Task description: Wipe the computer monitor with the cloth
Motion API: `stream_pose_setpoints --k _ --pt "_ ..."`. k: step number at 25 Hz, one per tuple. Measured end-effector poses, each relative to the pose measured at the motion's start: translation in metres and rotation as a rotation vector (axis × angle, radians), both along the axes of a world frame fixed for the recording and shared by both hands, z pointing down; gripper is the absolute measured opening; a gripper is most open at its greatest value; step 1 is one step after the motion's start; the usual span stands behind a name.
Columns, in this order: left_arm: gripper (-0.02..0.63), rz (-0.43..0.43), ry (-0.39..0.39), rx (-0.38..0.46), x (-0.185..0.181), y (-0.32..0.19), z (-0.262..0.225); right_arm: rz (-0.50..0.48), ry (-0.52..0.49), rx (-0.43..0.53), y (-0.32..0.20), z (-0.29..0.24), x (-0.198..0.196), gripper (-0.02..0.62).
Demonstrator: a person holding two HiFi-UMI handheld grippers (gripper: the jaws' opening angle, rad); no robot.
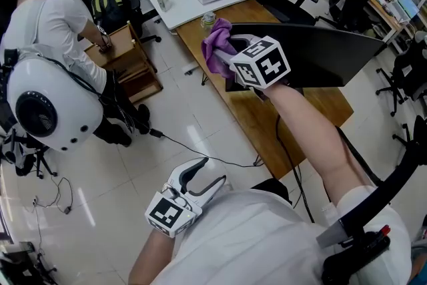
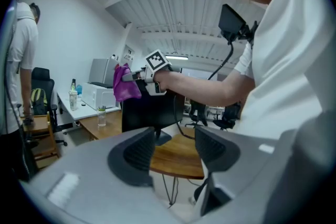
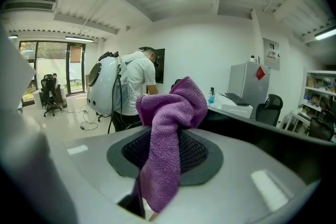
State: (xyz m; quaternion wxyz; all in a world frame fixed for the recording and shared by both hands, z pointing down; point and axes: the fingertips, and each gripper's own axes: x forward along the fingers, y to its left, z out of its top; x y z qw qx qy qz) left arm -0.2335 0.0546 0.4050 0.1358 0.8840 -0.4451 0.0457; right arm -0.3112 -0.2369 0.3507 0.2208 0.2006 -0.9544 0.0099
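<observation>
The right gripper (image 3: 168,153) is clamped on the purple cloth (image 3: 171,128). In its own view the two ribbed pads are pressed onto the fabric, one fold bunching up above the jaws toward 12 o'clock and a strip trailing down between them toward 6 o'clock.

In the head view this gripper is stretched out on a bare forearm at about 12 o'clock from the picture's centre. The cloth sticks out at the 10 o'clock side of its marker cube (image 1: 261,63), right at the near upper corner of the black monitor (image 1: 327,53). Whether the fabric actually touches the screen cannot be told.

The monitor stands on a wooden desk (image 1: 263,118), its panel running off toward 3 o'clock. A small bottle (image 1: 208,19) stands on the desk just beyond the cloth, at 12 o'clock of it.

The left gripper (image 2: 176,149) is held low by the person's waist — near 7 o'clock in the head view — well apart from the cloth and the monitor. Its jaws stand apart with nothing between them; through the gap only the desk and the monitor's foot show.

Another person in a white shirt, with a white rounded pack (image 1: 47,103) behind, stands at 9 o'clock.
</observation>
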Motion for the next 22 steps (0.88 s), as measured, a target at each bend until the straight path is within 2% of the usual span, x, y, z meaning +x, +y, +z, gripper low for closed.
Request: stream_pose_setpoints --k 10,15,22 --pt "0.260 0.041 0.005 0.001 -0.003 -0.005 -0.001 0.004 -0.018 -0.037 -0.005 -0.019 0.005 0.130" --pt "0.260 0.036 0.028 -0.001 -0.011 -0.010 -0.003 -0.014 -0.082 -0.084 0.000 -0.030 0.001 0.130" --pt "0.261 0.066 0.025 0.021 -0.003 -0.020 -0.005 -0.024 -0.153 -0.067 0.034 -0.048 0.048 0.130"
